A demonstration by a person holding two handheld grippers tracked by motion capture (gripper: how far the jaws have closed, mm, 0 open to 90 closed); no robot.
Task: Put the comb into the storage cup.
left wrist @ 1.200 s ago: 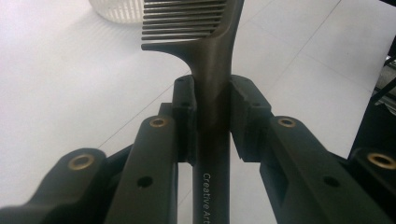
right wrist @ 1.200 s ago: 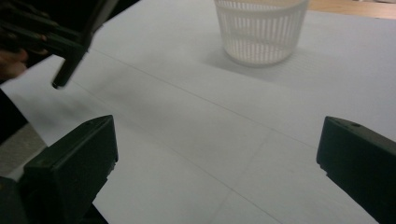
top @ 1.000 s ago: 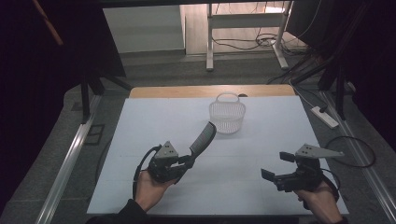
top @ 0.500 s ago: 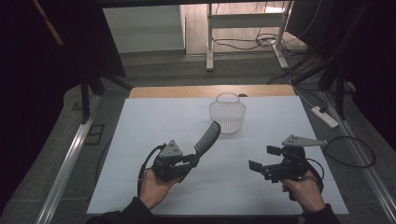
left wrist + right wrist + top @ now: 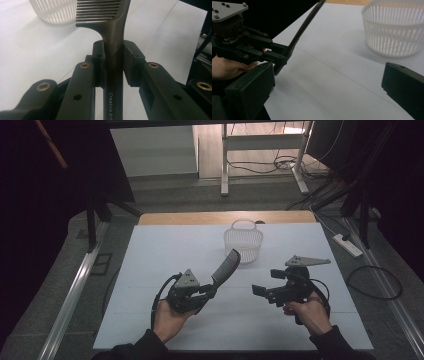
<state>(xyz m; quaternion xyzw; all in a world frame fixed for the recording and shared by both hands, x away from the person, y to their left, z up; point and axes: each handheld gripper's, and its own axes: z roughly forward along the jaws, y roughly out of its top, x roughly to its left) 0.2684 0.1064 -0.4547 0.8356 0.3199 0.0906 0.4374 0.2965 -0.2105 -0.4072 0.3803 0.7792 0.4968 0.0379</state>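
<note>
The dark comb (image 5: 226, 266), clamped low on its handle in the left tool (image 5: 207, 292) and angled up above the bench (image 5: 150, 270) toward the white basket (image 5: 243, 242), could pivot or slip loose if the right tool (image 5: 265, 292), jaws apart, knocks it.

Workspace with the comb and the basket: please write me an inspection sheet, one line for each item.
Surface: white table, wooden strip at the far edge.
Job's things: dark comb held by its handle, teeth end raised toward the white basket; basket stands upright, nothing seen inside.
Clutter: nothing seen.
Grippers: left gripper shut on the comb handle; right gripper open, holding nothing, pointing toward the left one.
Cables: a cable loops off the table's right side; a power strip lies on the floor.
Surroundings: dark room, a white frame beyond the table.
</note>
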